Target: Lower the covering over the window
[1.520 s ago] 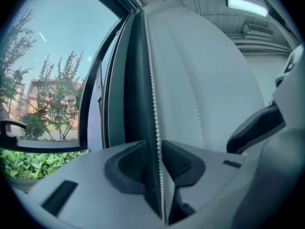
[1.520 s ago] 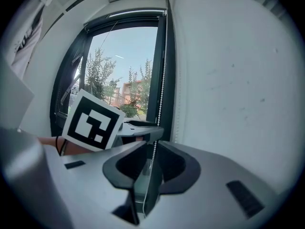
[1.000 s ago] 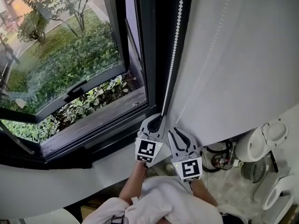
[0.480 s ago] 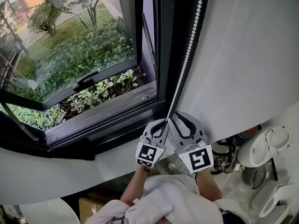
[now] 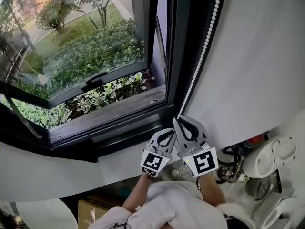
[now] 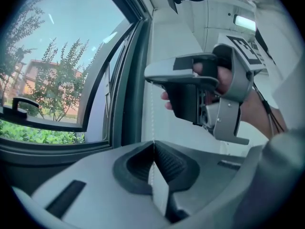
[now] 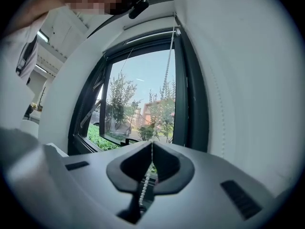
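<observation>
Your right gripper (image 5: 178, 121) has just been closing its jaws and now pinches the bead chain (image 7: 143, 188). Your left gripper (image 5: 170, 132), just beside it and lower, is clamped tight on the same chain. Both point level toward the window (image 5: 95, 56). The chain runs up along the dark frame (image 5: 178, 42), next to the white wall (image 5: 257, 66). The blind (image 7: 150, 27) shows only as a pale bar across the top of the window, and the glass below it is uncovered. Outside are green shrubs (image 5: 86, 56).
</observation>
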### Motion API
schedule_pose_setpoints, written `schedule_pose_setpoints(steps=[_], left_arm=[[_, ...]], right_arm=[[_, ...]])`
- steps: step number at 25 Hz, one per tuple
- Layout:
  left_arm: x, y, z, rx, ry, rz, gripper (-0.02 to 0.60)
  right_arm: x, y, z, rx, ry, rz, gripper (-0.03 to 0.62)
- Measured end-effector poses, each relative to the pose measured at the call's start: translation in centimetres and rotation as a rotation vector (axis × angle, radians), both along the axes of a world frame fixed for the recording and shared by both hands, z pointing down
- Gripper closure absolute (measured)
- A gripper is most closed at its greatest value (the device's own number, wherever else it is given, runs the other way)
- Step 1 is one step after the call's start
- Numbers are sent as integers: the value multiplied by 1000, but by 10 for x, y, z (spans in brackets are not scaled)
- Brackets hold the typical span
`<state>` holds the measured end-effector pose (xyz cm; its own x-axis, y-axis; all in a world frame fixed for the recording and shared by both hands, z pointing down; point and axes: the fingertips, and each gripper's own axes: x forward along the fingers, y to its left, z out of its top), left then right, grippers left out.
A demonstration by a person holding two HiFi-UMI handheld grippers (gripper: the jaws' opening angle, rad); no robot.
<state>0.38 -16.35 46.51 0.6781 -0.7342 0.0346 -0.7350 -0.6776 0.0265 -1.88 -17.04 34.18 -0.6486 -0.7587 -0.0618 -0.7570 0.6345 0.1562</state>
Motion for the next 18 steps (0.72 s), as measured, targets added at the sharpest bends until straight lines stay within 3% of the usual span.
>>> schedule_pose_setpoints(steps=[18], left_arm=[[-8, 19, 65, -97, -54, -28, 566]], right_arm=[[-1, 16, 69, -148, -48, -35, 596]])
